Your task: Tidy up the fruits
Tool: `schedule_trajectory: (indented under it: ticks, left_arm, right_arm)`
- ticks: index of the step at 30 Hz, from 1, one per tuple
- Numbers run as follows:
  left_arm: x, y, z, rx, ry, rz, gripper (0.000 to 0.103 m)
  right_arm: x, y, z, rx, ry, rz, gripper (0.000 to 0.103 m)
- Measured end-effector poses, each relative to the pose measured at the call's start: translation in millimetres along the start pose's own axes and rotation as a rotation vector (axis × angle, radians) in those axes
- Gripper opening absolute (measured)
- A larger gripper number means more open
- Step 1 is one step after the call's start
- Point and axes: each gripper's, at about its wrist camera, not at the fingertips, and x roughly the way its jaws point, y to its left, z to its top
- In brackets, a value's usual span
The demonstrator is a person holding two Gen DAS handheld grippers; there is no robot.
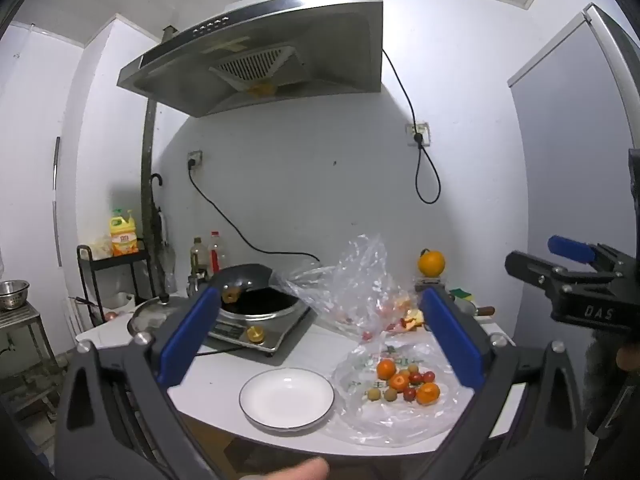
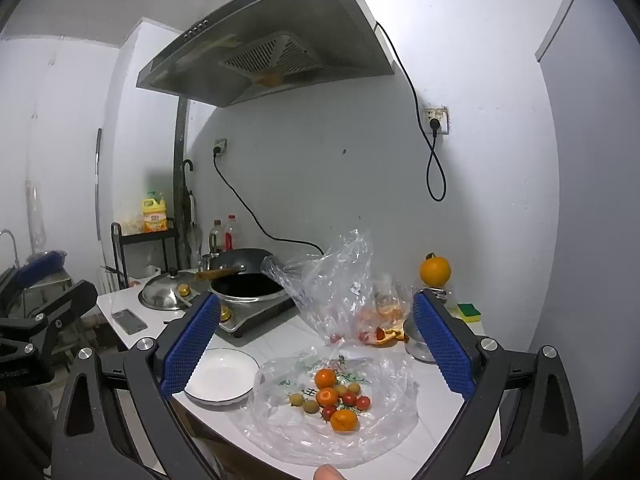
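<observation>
**Fruit pile lying ahead of and below both sets of jaws, nearer the right**

The table (image 2: 400,412), white and set against the wall, is carrying everything in play. On its near right portion a flattened plastic bag (image 2: 280,436) is lying open as a mat, with an upright crumpled bag (image 2: 336,276) standing behind it. Just left of the flat bag, and apart from the fruit, the white plate (image 2: 220,376) is sitting with nothing on it; it reads as the likely destination for sorted fruit.

The left gripper (image 1: 320,338) is hovering above the table with its jaws spread wide and holding nothing; between its pads the plate (image 1: 286,398) is lying left of centre and the fruit right of centre. The right gripper (image 2: 318,346) is likewise hovering wide and holding nothing, and the fruit pile (image 2: 332,402) is lying almost directly between its pads, low in the view. By this judgement the right gripper is the better aligned for a first pick.

The pile has no clear long axis: small oranges (image 2: 325,378), cherry tomatoes (image 2: 363,402) and pale round fruits (image 2: 295,400) are clustering loosely, several touching. A lone larger orange (image 2: 435,271) is perching on something well behind, near the wall.
</observation>
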Motion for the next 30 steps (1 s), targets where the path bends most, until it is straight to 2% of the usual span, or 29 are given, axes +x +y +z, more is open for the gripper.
schedule_trajectory:
  ticks: [8,9,12,30]
  left_arm:
    - [6,1,-1,-0.011,0.022,0.030,0.102]
    - [6,-1,-8,-0.005,0.016,0.003,0.102]
    - [7,-1,-8,-0.018,0.025,-0.010,0.102]
    - [4,3,0,-0.034,0.006,-0.011,0.102]
  right_arm:
    - [0,1,2,-0.010,0.001,0.006,0.098]
    - [-1,1,3,-0.012,-0.001,0.006,0.098]
    - [-2,1,3,-0.004,0.006,0.007,0.098]
    - [3,1,0,0.002,0.010,0.016,0.098]
